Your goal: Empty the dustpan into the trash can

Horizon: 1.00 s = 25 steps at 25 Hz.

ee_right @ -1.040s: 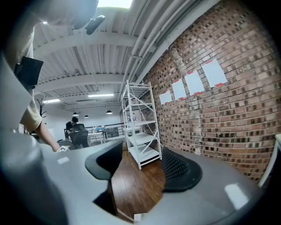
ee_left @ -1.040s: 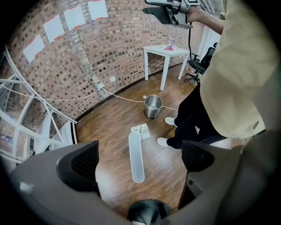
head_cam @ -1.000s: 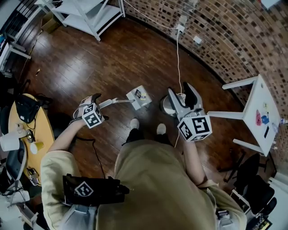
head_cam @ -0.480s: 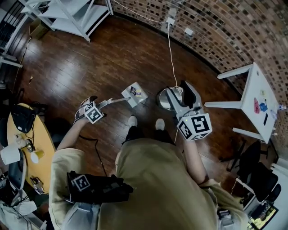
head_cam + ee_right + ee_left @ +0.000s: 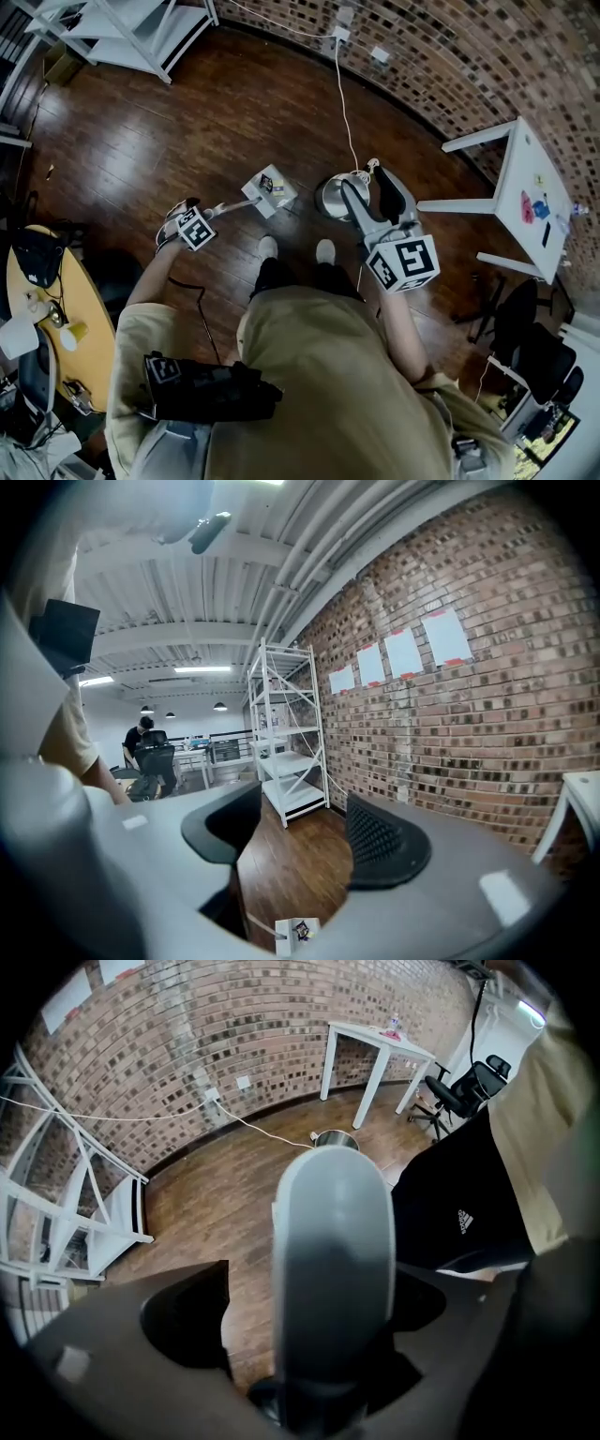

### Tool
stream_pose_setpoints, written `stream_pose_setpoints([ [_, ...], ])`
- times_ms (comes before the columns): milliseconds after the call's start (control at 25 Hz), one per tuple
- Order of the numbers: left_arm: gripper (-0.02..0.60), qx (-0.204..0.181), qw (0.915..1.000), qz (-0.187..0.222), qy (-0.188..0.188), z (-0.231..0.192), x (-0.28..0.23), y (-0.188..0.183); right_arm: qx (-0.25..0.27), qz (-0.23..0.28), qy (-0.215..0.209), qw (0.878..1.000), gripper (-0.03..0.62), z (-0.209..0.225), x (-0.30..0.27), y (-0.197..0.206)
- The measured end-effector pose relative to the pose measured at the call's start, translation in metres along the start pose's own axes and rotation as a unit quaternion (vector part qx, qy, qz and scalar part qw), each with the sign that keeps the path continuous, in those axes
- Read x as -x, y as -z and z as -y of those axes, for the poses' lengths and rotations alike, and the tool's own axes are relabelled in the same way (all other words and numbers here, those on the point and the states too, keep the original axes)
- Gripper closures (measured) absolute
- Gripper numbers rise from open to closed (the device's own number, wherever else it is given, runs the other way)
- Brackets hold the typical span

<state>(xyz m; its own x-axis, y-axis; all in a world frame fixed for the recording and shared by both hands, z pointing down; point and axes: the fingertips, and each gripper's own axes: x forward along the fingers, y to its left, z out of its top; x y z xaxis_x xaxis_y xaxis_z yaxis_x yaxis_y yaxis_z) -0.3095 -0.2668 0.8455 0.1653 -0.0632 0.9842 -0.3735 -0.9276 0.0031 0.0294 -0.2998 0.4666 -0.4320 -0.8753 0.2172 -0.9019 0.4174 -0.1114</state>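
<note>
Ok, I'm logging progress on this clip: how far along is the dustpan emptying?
Done: nothing yet; the dustpan sits beside the trash can, bits inside. In hand: the left gripper is closing its jaws around the handle, not yet clamped. Left: grip, lift, tip into the can. The right gripper is open, empty.

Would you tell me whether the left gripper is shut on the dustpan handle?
Open: the left gripper is closing its jaws around the dustpan handle, but floor shows between it and one pad.
</note>
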Motion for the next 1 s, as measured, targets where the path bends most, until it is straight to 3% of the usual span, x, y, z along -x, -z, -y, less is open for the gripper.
stream_pose_setpoints([
  [40, 0.176, 0.004, 1.0, 0.005, -0.002, -0.002, -0.001, -0.002, 0.0, -0.002, 0.002, 1.0, 0.326, 0.001, 0.001, 0.001],
  [120, 0.219, 0.009, 0.9997, 0.022, -0.005, -0.005, 0.0, -0.009, -0.001, -0.003, 0.006, 1.0, 0.326, 0.004, 0.003, 0.003],
  [240, 0.317, -0.018, 0.9994, 0.029, -0.01, -0.003, 0.0, -0.015, -0.007, -0.007, 0.009, 1.0, 0.326, 0.006, 0.004, 0.007],
  [360, 0.364, -0.034, 0.9992, 0.02, -0.006, 0.002, -0.003, -0.007, -0.01, -0.008, 0.006, 1.0, 0.326, 0.004, 0.004, 0.009],
  [520, 0.39, -0.029, 0.9992, 0.019, 0.022, 0.011, -0.002, -0.001, -0.015, -0.009, -0.002, 1.0, 0.326, 0.003, 0.003, 0.01],
  [720, 0.427, -0.026, 0.9992, 0.014, 0.026, 0.011, -0.001, -0.004, -0.022, -0.008, -0.008, 1.0, 0.326, 0.002, 0.001, 0.009],
  [840, 0.541, -0.021, 0.9993, 0.007, 0.03, 0.013, 0.0, -0.009, -0.026, -0.006, -0.01, 1.0, 0.326, 0.003, 0.002, 0.008],
  [1000, 0.569, -0.018, 0.9988, 0.005, 0.046, 0.025, 0.003, -0.015, -0.026, -0.003, -0.012, 1.0, 0.326, 0.0, 0.003, 0.005],
])
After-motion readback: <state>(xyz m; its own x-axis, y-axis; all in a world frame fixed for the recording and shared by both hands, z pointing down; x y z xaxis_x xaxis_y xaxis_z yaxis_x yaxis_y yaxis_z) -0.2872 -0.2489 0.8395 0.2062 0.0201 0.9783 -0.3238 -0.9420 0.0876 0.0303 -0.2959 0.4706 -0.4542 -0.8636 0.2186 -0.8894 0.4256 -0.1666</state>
